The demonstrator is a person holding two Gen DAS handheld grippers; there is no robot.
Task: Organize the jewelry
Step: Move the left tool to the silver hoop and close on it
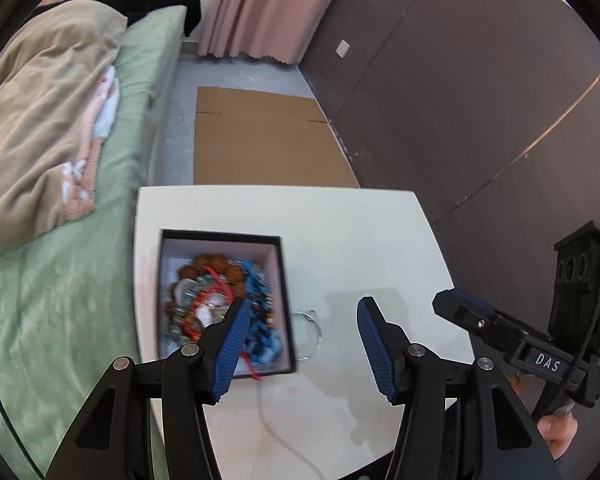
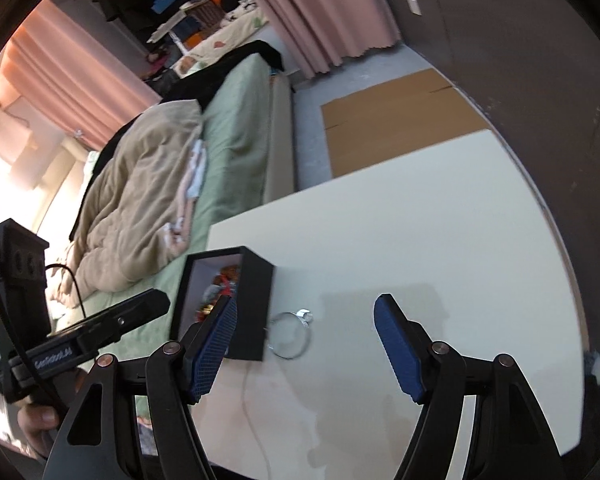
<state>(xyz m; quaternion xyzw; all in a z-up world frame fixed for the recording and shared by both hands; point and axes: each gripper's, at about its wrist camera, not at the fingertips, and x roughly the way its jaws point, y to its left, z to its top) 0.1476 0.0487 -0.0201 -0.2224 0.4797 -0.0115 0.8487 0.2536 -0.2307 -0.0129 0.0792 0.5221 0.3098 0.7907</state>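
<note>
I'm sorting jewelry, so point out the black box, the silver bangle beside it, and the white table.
black box (image 1: 285, 300): left wrist view, right wall.
silver bangle (image 2: 289, 335): right wrist view, on the ring's near rim.
white table (image 1: 360, 240): left wrist view, bare top.

The left tongs (image 1: 300, 312) are black plastic arms ending in two blue, finely ribbed pads (image 1: 232, 344), each arm pinned by round silver rivets at its joints, filling the lower part of the left wrist view. The right tongs (image 2: 306, 312) are built alike: black linkage arms, blue cross-hatched pads (image 2: 396, 344), copper-tinted rivets. Seen from outside at the right edge of the left wrist view, the right unit is a black boxy housing with three round recesses, a bar lettered "DAS" in white, a small screw and a black cable. A fingertip (image 1: 556, 432) shows beneath it.
</note>
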